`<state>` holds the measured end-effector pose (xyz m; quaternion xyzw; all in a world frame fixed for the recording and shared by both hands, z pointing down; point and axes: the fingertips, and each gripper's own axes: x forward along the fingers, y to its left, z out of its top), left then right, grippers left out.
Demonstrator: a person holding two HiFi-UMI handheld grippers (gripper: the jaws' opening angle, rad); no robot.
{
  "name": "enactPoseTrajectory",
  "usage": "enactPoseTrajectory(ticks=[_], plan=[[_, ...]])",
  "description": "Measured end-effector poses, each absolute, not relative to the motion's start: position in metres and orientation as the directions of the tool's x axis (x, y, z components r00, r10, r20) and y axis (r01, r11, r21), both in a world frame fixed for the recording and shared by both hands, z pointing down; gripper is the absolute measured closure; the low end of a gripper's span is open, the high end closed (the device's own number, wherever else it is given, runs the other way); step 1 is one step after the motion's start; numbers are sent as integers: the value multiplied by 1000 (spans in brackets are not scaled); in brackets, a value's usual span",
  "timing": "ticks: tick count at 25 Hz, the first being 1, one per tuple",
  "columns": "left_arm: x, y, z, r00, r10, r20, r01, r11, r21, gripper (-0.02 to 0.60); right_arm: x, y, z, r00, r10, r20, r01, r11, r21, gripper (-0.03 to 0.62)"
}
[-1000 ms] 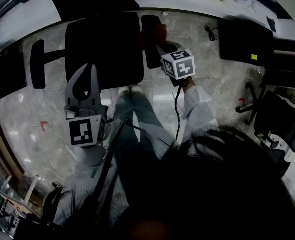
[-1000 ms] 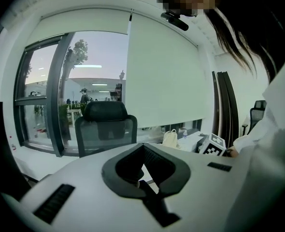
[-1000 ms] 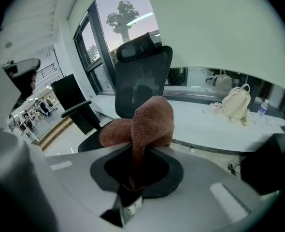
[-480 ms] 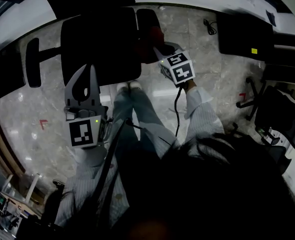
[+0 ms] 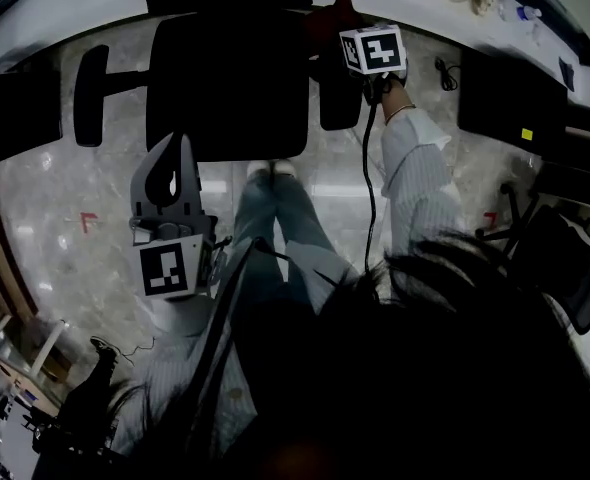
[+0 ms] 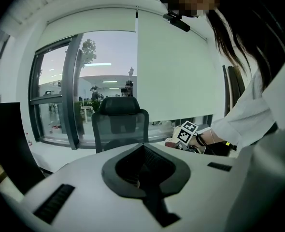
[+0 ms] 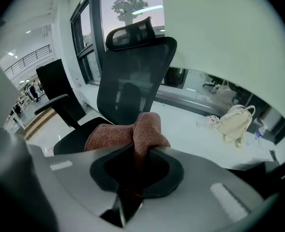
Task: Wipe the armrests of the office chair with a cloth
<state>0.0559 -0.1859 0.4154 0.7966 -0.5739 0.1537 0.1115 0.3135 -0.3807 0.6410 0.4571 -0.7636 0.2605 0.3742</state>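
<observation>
- The office chair point(image 5: 230, 78) stands on the pale stone floor point(image 5: 65, 228), its dark seat facing the person, with an armrest out to each side.
- The right gripper point(image 7: 137, 151) has its fingers clamped on a reddish-brown cloth point(image 7: 128, 132), which bunches up out of them in a soft fold.
- From the head view, the cloth sits at the far end of the right-hand armrest point(image 5: 337, 98); I cannot tell whether it presses on the pad.
- The left gripper point(image 5: 178, 146) hangs near the seat's front edge, well apart from the left-hand armrest point(image 5: 90, 93), its fingers together with nothing between them.
- A cream bag point(image 7: 234, 120) lies on the white counter point(image 7: 191, 122) beyond the chair.
</observation>
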Motion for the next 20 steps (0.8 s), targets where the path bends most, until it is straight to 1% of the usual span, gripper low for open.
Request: enactPoseTrajectory(ticks=[3,7,11,13,16,20], plan=[[54,-185,414,304,-881,361,-946,-326,2,578,311,-365,640,-315,-495,809,-900,427,-90,559],[65,-185,406,339,-878,338,-933,-359,3,578,305,-313,636,-392,-445,805,-863,482,-154,559],[84,-184,379,375,-883,281,-921,-391,1,578,306,-244,622,-426,-406,808,-830,530,-171,559],[92,-182,364,391,-885,253,-913,-408,-17,578,306,-210,615,-440,-407,801,-828,529,-187,559],[98,-173,351,399,-883,248,-907,-420,-38,578,308,-173,606,-451,-427,783,-842,496,-215,559],[98,-160,344,385,-890,244,-915,-403,-27,578,313,-155,605,-437,-473,765,-866,452,-215,559]])
